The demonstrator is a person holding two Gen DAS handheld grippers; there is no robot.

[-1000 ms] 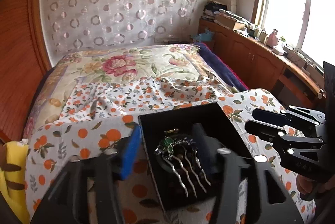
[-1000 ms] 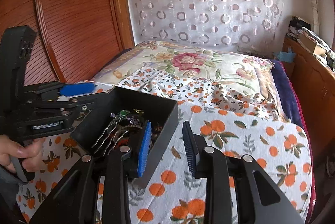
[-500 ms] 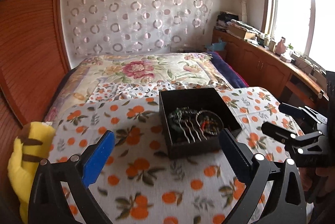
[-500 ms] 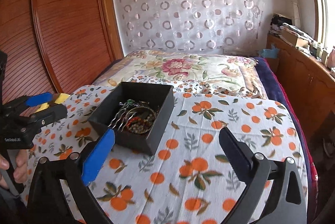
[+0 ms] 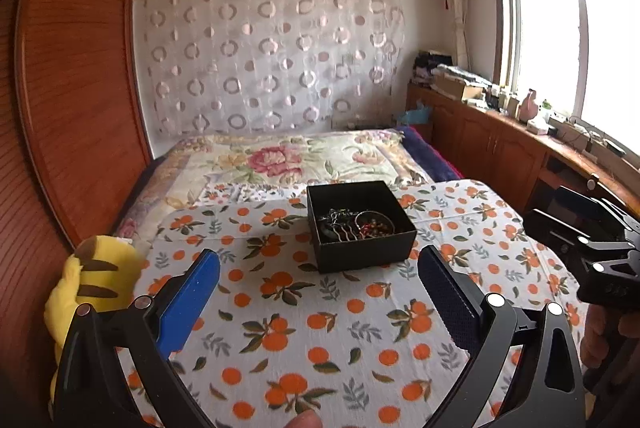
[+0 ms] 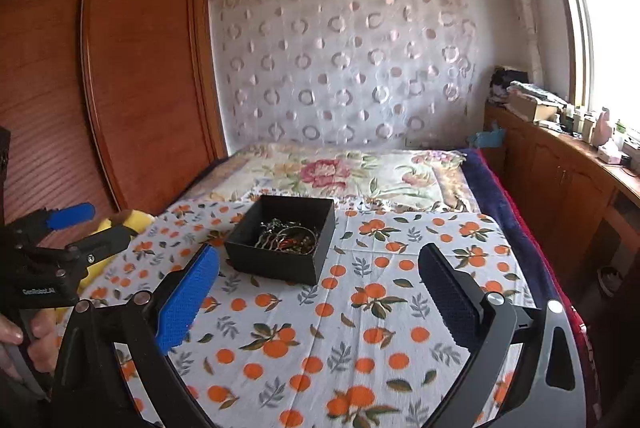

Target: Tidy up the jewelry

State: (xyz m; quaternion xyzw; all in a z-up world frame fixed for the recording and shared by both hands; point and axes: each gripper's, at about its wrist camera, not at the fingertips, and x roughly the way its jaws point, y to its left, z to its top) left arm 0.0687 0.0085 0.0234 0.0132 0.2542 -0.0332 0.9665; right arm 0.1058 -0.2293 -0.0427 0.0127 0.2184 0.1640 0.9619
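A black open box (image 5: 360,224) sits on the orange-print cloth and holds a silver hair comb, a bangle and beads (image 5: 356,226). It also shows in the right wrist view (image 6: 282,242) with the jewelry (image 6: 288,238) inside. My left gripper (image 5: 318,284) is open and empty, pulled back well short of the box. My right gripper (image 6: 318,284) is open and empty, also back from the box. Each gripper shows in the other's view, the right one (image 5: 592,228) and the left one (image 6: 64,228).
A yellow plush toy (image 5: 92,284) lies at the cloth's left edge. A floral bedspread (image 5: 296,156) lies beyond the box. A wooden wardrobe (image 6: 100,88) stands left; a cluttered wooden counter (image 5: 520,132) runs under the window at right.
Both grippers have opened wide and pulled back and up from the box, which now sits farther away with the jewelry inside it.
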